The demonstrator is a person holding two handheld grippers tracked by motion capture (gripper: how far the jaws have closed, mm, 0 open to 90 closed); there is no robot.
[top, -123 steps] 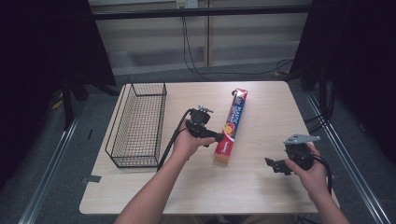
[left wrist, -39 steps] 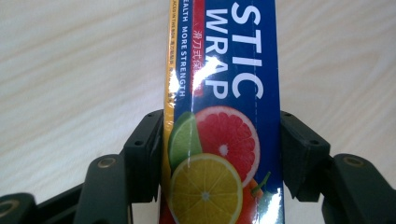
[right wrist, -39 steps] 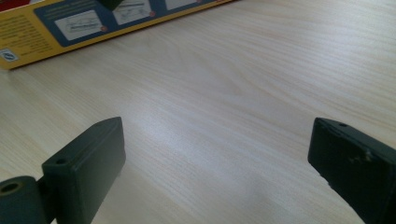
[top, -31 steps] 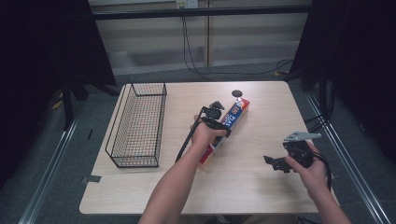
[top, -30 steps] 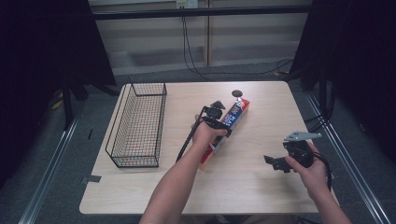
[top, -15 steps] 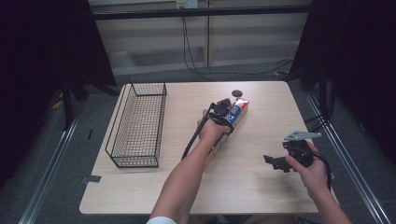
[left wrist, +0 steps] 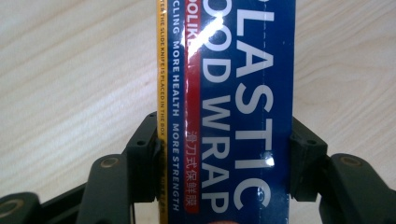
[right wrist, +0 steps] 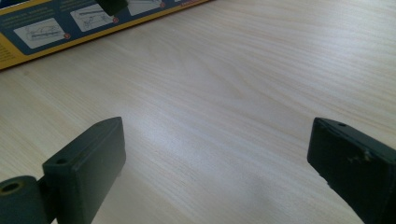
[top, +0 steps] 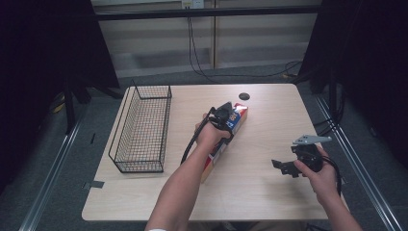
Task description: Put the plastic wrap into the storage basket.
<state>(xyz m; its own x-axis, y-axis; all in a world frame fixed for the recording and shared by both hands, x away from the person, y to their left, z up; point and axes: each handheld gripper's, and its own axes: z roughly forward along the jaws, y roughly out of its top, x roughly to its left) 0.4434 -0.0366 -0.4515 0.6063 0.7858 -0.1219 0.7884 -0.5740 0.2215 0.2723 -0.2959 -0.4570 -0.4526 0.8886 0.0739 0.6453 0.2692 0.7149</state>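
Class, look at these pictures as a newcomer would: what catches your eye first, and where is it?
The long blue and red wrap box lying mid-table stands out first, with the left claw shut on its sides. Next comes the black wire basket at the table's left. The right claw waits open over bare wood at the right.

Box (left wrist: 233, 112) running past top and bottom edges in left gripper view; forearm covering its middle in high view (top: 239, 117).
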